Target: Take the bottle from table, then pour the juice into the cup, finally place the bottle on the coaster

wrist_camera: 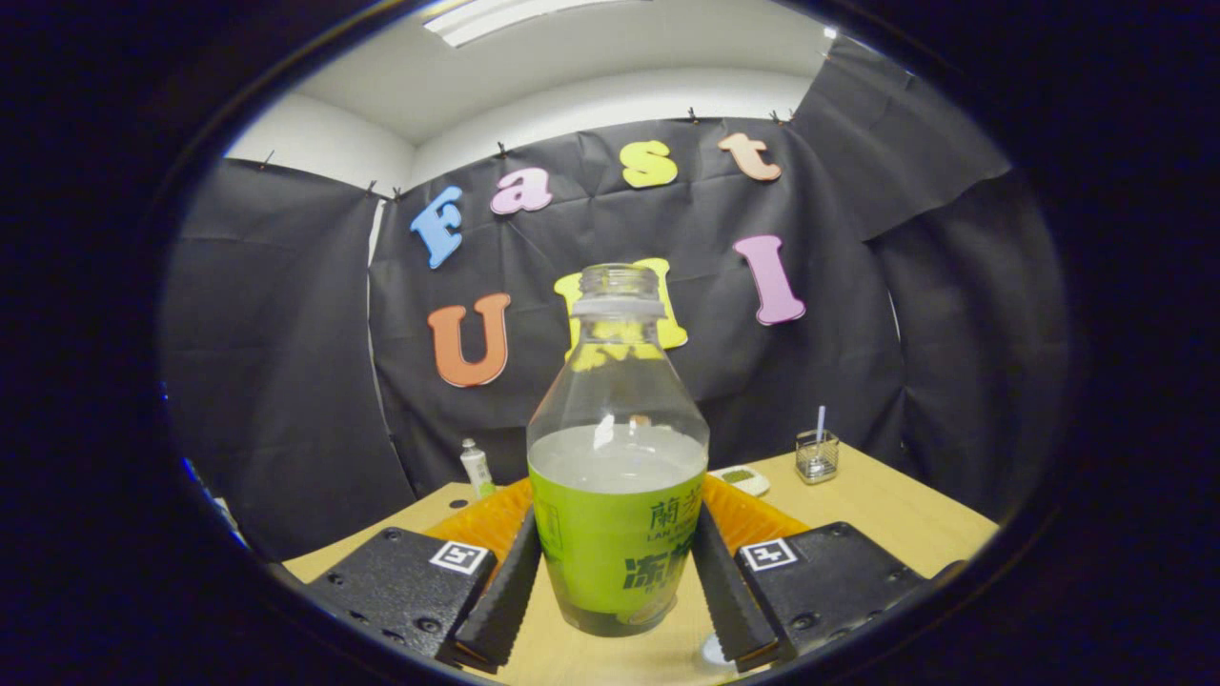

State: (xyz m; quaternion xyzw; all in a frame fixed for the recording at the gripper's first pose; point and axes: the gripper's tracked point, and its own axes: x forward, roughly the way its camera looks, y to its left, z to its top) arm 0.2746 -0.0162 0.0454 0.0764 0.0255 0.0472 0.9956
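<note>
Between the tool's fingers stands the open bottle, upright on the tabletop. Both fingers press its green label. Behind it lies an orange mat.

uncapped bottle upright between the gripper jaws (both pressed against its label), on the table

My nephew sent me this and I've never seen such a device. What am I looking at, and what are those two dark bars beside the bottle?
The camera rides on hand-held tongs and looks forward along them. The two dark bars are its fingers, pressed against both sides of an uncapped juice bottle with a green label, standing on a wooden table. Behind the bottle lies an orange mat. Farther back are a small tube, a small white dish and a glass cup with a straw.
</note>
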